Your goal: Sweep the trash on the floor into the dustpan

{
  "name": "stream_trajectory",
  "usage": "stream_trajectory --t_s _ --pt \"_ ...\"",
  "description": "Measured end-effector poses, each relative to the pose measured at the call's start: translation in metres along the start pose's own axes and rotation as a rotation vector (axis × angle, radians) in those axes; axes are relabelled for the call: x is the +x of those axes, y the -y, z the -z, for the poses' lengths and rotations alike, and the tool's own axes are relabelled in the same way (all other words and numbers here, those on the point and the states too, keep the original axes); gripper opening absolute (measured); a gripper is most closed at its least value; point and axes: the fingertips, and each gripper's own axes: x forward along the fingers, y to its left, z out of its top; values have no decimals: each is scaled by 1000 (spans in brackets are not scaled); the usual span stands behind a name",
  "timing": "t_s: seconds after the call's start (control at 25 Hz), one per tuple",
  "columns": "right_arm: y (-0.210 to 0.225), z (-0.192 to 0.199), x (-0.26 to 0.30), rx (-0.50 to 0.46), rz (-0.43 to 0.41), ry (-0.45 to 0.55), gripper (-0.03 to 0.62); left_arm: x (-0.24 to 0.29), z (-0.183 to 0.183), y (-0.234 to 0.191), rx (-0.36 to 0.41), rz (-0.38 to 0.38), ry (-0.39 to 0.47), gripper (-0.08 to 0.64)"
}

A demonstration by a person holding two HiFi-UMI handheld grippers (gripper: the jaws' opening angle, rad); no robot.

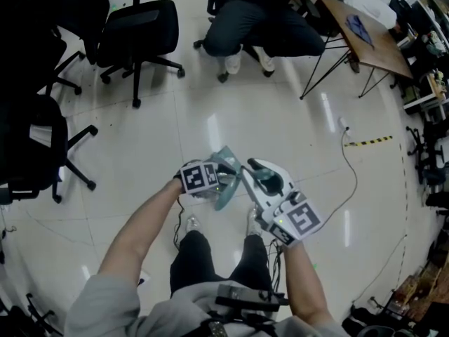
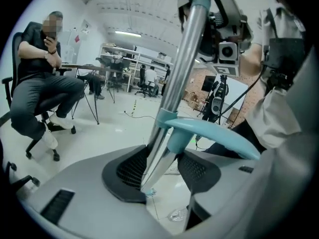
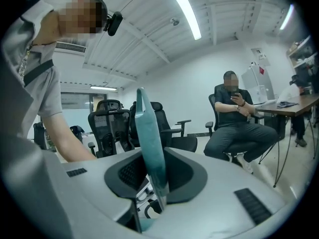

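Observation:
I hold a teal dustpan (image 1: 229,196) up off the floor between both grippers. In the left gripper view a silver pole (image 2: 182,63) with a teal curved band (image 2: 214,136) fixed to it runs down between the jaws. My left gripper (image 1: 219,180) (image 2: 167,183) is shut on that pole, its pads close against it. My right gripper (image 1: 251,168) (image 3: 154,198) is shut on a thin upright teal edge (image 3: 149,143) of the dustpan. A crumpled clear scrap (image 2: 177,214) lies on the floor below the left jaws.
A seated person (image 1: 256,27) is at the far side, beside a wooden table (image 1: 372,41). Black office chairs (image 1: 137,34) (image 1: 28,146) stand on the left. A cable (image 1: 351,181) and a strip of yellow-black tape (image 1: 370,141) lie on the white floor to the right.

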Motion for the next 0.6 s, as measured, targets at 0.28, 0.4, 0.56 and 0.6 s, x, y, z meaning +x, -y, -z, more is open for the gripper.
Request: stream_trajectory --t_s 0.28,0.4,0.56,0.6 --pt "5 -1 0 -35 13 -17 87 0 0 0 -12 -25 4 204" --pt "13 5 2 -23 49 -50 148 -6 5 -4 -55 -54 -2 207" --pt "19 10 -12 11 70 -103 262 -34 16 -11 -120 -134 -8 212" --pt "19 11 -19 17 77 -112 262 -45 17 -12 -140 -169 -1 212"
